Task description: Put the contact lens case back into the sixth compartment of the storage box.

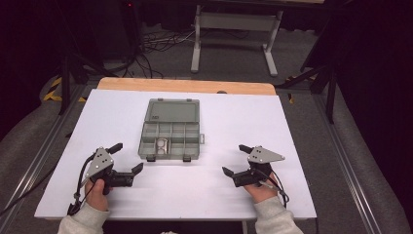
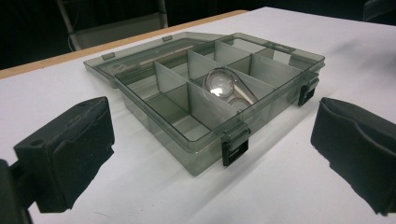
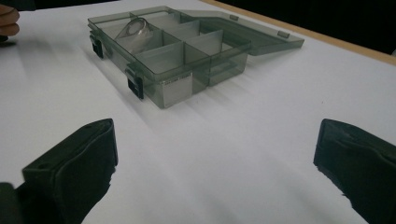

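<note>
A smoky grey plastic compartment box (image 1: pixel 170 136) lies open in the middle of the white table, its lid (image 1: pixel 172 110) folded flat behind it. One front compartment holds a small clear rounded object (image 1: pixel 162 144) (image 2: pixel 223 85) (image 3: pixel 135 29). Two black latches (image 2: pixel 235 148) hang on the box's front wall. My left gripper (image 1: pixel 126 157) rests on the table to the box's front left, open and empty, jaws pointing at the box (image 2: pixel 205 107). My right gripper (image 1: pixel 235 160) rests to the front right, open and empty, a clear stretch of table between it and the box (image 3: pixel 173 51).
The white table top (image 1: pixel 292 146) has a wooden strip (image 1: pixel 185 86) along its far edge. Beyond it stand a grey table frame (image 1: pixel 234 29), cables and dark tripod legs on the floor. A hand (image 3: pixel 8 21) shows at the right gripper view's top left.
</note>
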The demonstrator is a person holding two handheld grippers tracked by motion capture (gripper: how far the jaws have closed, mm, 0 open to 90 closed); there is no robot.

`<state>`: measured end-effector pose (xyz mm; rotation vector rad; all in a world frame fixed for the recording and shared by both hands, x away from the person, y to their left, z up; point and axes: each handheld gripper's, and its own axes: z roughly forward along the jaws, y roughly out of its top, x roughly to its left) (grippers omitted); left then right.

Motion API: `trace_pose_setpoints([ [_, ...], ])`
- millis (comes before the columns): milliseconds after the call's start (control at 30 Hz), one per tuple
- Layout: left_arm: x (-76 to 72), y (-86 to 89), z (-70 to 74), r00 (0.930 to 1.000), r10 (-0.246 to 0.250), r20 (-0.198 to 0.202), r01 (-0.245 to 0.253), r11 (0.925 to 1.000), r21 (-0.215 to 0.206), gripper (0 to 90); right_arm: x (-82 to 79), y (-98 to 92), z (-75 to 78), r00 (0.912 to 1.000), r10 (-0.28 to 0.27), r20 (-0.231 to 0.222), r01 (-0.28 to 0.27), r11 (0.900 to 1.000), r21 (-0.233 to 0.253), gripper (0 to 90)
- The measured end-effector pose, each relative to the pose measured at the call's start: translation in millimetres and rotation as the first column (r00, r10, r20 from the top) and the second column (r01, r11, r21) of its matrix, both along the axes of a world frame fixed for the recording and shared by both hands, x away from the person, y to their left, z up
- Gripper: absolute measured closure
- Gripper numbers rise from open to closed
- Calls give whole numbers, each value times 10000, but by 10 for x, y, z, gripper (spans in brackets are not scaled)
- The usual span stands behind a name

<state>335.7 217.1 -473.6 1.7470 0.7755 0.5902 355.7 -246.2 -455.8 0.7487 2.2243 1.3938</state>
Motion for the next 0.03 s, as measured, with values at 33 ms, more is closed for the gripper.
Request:
trace_pose_setpoints([
  [33,1,1,1,10000,2,20,-2,10000,16,3,0,-1,-1,10000,-46,-28,46,10000,-14,4],
])
